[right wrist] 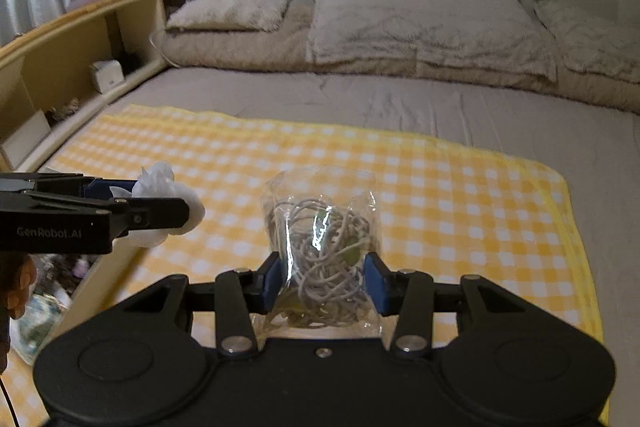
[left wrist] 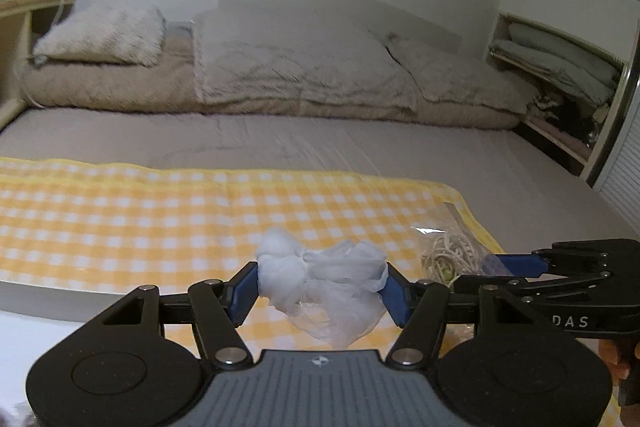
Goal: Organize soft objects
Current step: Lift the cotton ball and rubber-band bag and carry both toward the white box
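A white wad of soft plastic (left wrist: 320, 279) is clamped in the left gripper (left wrist: 320, 287) above the yellow checked cloth (left wrist: 160, 219) on the bed (left wrist: 360, 143). A clear bag of cord (right wrist: 324, 247) is pinched by the right gripper (right wrist: 324, 283). Slippery film could be lost from either set of fingers.

A crumpled wad of thin white plastic film (left wrist: 320, 279), soft and matt. A clear glossy plastic bag (right wrist: 320, 247) of pale cord. Both hand-held grippers are matt black plastic with blue rubbery pads (right wrist: 272, 283) and silver metal pins. Yellow checked woven cloth (right wrist: 400, 179) on a smooth grey bed sheet (right wrist: 400, 103); fluffy beige pillows (right wrist: 236, 7); wooden shelf (right wrist: 80, 23).
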Tool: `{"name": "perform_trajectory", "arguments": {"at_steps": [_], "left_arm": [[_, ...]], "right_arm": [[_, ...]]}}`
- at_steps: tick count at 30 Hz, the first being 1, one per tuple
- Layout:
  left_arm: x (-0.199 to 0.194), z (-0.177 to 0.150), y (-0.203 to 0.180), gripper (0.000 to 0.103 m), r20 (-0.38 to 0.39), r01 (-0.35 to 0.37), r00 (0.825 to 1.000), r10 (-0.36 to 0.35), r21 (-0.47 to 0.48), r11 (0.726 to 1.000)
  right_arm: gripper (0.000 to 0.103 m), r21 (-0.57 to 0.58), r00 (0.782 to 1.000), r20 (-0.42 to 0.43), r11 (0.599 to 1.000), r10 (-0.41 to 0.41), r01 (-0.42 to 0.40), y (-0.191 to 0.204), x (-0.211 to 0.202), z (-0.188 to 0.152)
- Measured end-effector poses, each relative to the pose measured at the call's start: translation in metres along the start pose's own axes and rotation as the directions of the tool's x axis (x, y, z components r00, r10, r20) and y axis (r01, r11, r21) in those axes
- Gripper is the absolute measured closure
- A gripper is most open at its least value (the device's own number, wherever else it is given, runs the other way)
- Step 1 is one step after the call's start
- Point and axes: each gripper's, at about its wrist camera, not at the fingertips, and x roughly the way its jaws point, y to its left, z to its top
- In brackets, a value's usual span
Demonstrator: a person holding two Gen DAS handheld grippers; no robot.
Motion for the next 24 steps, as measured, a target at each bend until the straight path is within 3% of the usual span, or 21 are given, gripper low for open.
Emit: {"name": "perform_trajectory", "arguments": {"at_steps": [17, 24], "left_arm": [[-0.105, 0.008, 0.055, 0.039, 0.103, -0.119, 0.987, 0.123, -0.046, 0.992], [-0.138, 0.024, 0.088, 0.039, 0.146, -0.206, 0.968, 0.205, -0.005, 0.978]], "right_arm": [[0.058, -0.081, 0.995, 0.095, 0.996, 0.030, -0.023, 0.078, -0.054, 0.021], [0.058, -0.108, 0.991, 0.121, 0.993, 0.063, -0.050, 0.103, -0.057, 0.031]]}}
